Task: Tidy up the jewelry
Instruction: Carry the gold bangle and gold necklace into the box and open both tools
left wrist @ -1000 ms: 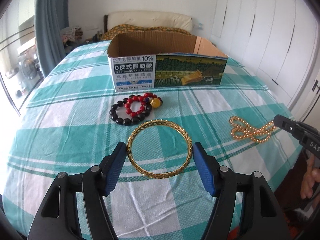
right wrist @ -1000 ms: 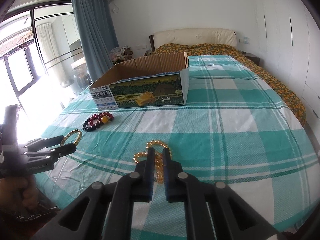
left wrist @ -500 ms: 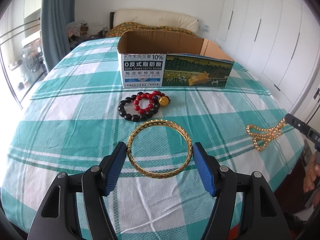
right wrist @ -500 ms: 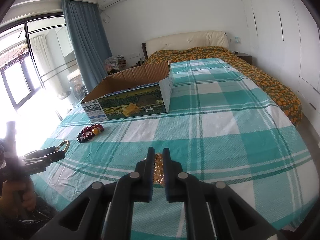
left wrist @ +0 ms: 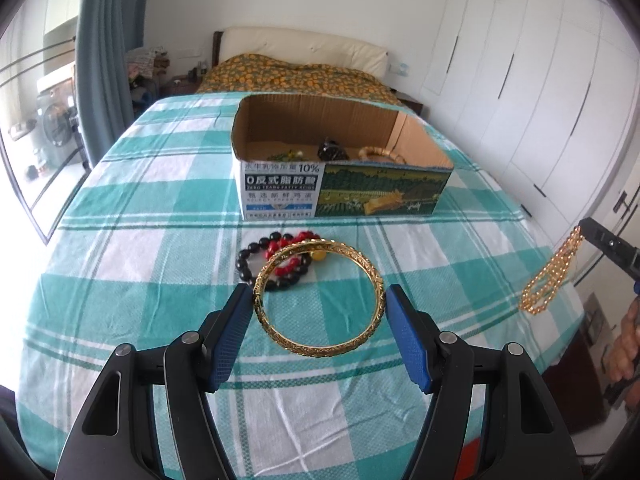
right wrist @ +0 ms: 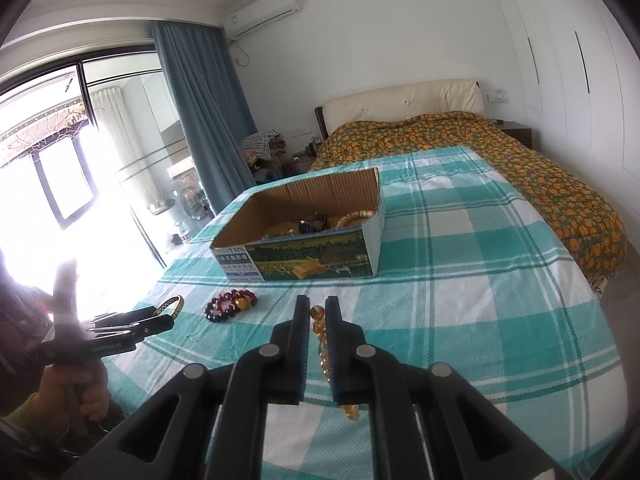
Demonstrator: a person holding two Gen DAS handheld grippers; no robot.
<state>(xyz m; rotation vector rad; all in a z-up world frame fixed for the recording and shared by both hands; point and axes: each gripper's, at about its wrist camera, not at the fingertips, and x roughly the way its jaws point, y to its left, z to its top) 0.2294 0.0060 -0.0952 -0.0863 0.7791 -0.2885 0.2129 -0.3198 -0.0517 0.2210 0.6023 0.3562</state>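
Left gripper (left wrist: 320,312): blue-padded fingers (left wrist: 234,330) clamped on both sides of the ornate gold filigree bangle (left wrist: 318,298), which is held tilted and lifted off the teal-and-white checked bedspread (left wrist: 140,264). In the right wrist view the same gripper (right wrist: 164,318) sits at far left with the bangle (right wrist: 172,304) sticking out of it, a hand (right wrist: 80,396) on the handle.

Just beyond the bangle, on the bedspread: black round-bead bracelet (left wrist: 256,260) and red bead bracelet with one amber bead (left wrist: 292,248), overlapping each other, lying just in front of the box.

Centre: open cardboard box with printed green landscape and Chinese text on the front (left wrist: 340,190), standing on the bedspread. Inside it a dark object (left wrist: 332,150), a pale beaded bracelet (left wrist: 380,154) and some greenish pieces (left wrist: 286,156); details too small to tell.

Right: right gripper (right wrist: 317,310), black fingers (right wrist: 298,344) closed narrowly on the golden amber bead necklace (right wrist: 324,344), pinched near its top. Left wrist view shows that necklace (left wrist: 552,276) hanging in loops from the gripper tip (left wrist: 586,228), clear of the bedspread, near the bed's right edge.
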